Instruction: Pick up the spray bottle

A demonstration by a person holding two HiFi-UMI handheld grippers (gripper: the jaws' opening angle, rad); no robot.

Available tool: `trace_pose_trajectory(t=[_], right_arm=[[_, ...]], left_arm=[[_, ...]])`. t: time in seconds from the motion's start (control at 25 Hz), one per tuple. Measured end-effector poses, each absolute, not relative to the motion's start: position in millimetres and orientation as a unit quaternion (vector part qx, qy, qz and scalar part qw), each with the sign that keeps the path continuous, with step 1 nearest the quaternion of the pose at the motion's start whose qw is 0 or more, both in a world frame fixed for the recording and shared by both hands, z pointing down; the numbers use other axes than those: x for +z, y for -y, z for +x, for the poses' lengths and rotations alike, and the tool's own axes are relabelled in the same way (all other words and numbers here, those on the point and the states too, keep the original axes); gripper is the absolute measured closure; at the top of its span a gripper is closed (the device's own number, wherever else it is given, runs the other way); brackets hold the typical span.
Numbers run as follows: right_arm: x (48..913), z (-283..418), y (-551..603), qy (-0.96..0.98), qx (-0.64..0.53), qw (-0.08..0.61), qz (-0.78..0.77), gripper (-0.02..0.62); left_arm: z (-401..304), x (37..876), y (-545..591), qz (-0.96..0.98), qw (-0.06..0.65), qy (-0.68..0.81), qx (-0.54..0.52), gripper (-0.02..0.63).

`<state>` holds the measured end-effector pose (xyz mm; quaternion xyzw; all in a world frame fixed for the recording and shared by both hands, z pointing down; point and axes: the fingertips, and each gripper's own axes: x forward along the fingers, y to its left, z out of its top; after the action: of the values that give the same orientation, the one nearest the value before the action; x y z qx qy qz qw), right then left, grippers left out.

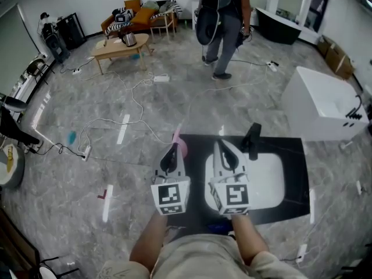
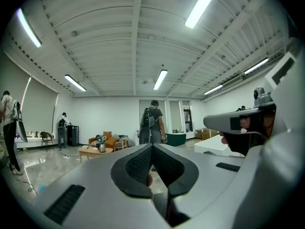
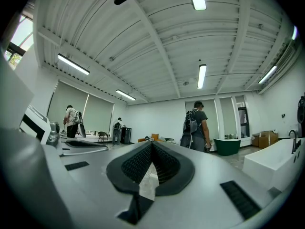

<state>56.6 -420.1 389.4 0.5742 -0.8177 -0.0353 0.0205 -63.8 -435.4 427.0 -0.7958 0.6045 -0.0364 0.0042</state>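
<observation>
Bottle (image 1: pixel 182 147) (pink) sits just beyond left claw (image 1: pixel 172 150), jaws together.

Black counter (image 1: pixel 293 173) with a white basin (image 1: pixel 270 179) sunk into it and a black tap (image 1: pixel 251 139) upright at the far rim. Pink spray bottle (image 1: pixel 181 145) standing at the far left corner, partly hidden. All around, grey marbled floor (image 1: pixel 192 106) strewn with white cables (image 1: pixel 135 97) and a power strip (image 1: pixel 161 78). Farther off, a low table (image 1: pixel 116 50) bearing a kettle (image 1: pixel 129 39), a sofa (image 1: pixel 139 16) and a white bathtub (image 1: pixel 322 103).
</observation>
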Motion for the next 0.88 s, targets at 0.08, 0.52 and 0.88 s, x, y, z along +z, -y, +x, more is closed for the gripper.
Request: trace_pose_trajectory(t=[0.08,0.52,0.88], right_arm=[[391,55,423,0.819,-0.032,0.022,0.573,0.592],[400,63,432,0.814,-0.023,0.026,0.58,0.591],[408,60,438,0.815,-0.023,0.037,0.578,0.592]], left_arm=[[-64,435,440,-0.796,-0.001,-0.603,-0.045,0.592],[-68,470,469,-0.791,-0.024,-0.607,-0.074,0.511],[-80,512,496,-0.788,-0.056,-0.604,-0.104,0.449]])
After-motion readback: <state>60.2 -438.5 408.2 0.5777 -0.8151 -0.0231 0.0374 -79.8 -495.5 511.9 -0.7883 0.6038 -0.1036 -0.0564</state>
